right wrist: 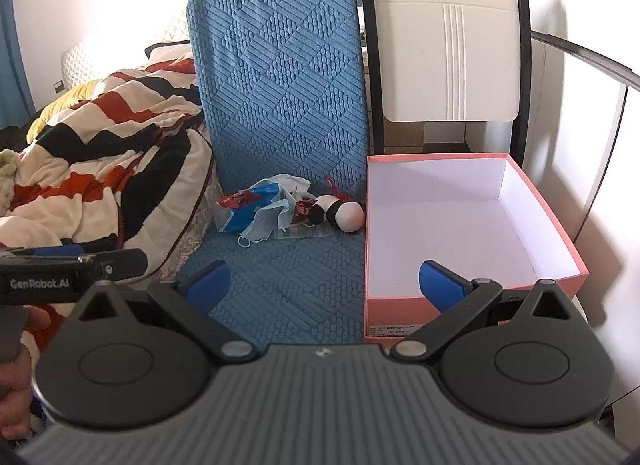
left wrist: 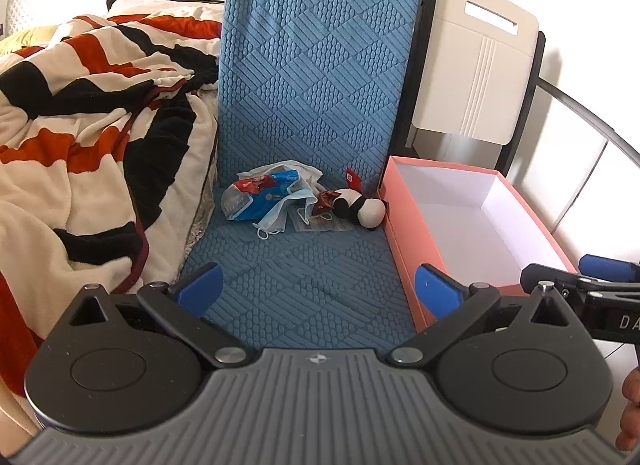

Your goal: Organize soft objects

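The left gripper (left wrist: 318,289) was wide open and held nothing. The right gripper (right wrist: 324,283) was wide open too, and it was empty as well. Both hung low over the near end of the blue mat (left wrist: 312,105), well back from the things to tidy. My guess is that they were held open and back like this because no grab had started yet.

The soft things sat in a small pile (left wrist: 276,201) where the flat part of the mat met the part that stood up behind it. In the pile were a blue face mask (left wrist: 276,217), a blue and red packet (left wrist: 256,195), some white stuff and a small plush toy (left wrist: 360,207). The toy was black and white. It lay on its side at the right end of the pile, just beside the pink box (left wrist: 404,233). Its long way ran left to right, and its round white end pointed at the box. The mask hung down toward the grippers with an ear loop in front.

The box was open at the top and white inside (right wrist: 452,225). It sat right next to the mat, likely so things could be dropped in with a short move. The toy looked easiest to take first, pinched across its middle. A striped blanket (left wrist: 80,105) lay bunched up on the left.
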The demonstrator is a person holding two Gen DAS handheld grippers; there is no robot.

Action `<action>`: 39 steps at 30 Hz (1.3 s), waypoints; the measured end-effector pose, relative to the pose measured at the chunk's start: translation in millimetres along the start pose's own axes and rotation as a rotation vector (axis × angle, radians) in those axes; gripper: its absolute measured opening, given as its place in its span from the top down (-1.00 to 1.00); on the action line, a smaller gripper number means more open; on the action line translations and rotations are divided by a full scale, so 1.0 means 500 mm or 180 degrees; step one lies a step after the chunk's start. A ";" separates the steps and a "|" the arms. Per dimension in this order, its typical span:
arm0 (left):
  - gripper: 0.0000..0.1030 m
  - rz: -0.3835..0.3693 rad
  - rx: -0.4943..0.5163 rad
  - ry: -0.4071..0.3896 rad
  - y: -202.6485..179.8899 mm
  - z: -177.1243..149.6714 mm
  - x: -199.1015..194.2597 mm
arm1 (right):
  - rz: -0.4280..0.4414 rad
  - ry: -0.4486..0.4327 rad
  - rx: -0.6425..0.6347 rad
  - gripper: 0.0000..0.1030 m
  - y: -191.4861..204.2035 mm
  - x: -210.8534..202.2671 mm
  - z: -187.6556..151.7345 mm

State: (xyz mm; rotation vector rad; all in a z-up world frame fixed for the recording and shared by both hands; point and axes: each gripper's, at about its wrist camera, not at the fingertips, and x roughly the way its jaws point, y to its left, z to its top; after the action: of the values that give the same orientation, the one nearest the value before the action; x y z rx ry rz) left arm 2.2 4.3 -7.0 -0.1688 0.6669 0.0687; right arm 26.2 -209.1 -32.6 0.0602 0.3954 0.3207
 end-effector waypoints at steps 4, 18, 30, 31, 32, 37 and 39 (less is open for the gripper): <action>-1.00 -0.0003 0.0002 -0.0003 0.002 0.000 -0.007 | 0.0013 0.0012 0.0018 -1.00 0.000 -0.004 0.000; -1.00 -0.0078 -0.0100 0.0046 0.025 -0.013 0.028 | 0.0010 0.0129 0.0087 -1.00 0.008 0.025 -0.010; -1.00 -0.0162 -0.0143 0.0078 0.042 -0.009 0.081 | 0.0073 0.0190 0.0064 -1.00 0.013 0.059 -0.020; -1.00 -0.0147 -0.0144 0.0082 0.043 -0.008 0.089 | 0.0077 0.0207 0.0062 -1.00 0.012 0.066 -0.022; -1.00 -0.0135 -0.0157 0.0090 0.041 -0.008 0.097 | 0.0082 0.0229 0.0065 -1.00 0.011 0.074 -0.025; -1.00 -0.0142 -0.0220 0.0130 0.051 0.000 0.154 | 0.0164 0.0300 0.0003 -1.00 0.006 0.119 -0.035; -1.00 -0.0116 -0.0206 0.0151 0.051 0.004 0.179 | 0.0186 0.0310 0.0006 -1.00 0.002 0.144 -0.036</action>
State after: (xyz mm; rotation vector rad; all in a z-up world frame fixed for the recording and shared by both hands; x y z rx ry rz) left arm 70.7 30.9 -64.3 -0.2454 0.7090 0.0514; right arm 81.6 -185.6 -75.6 0.0582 0.4912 0.3817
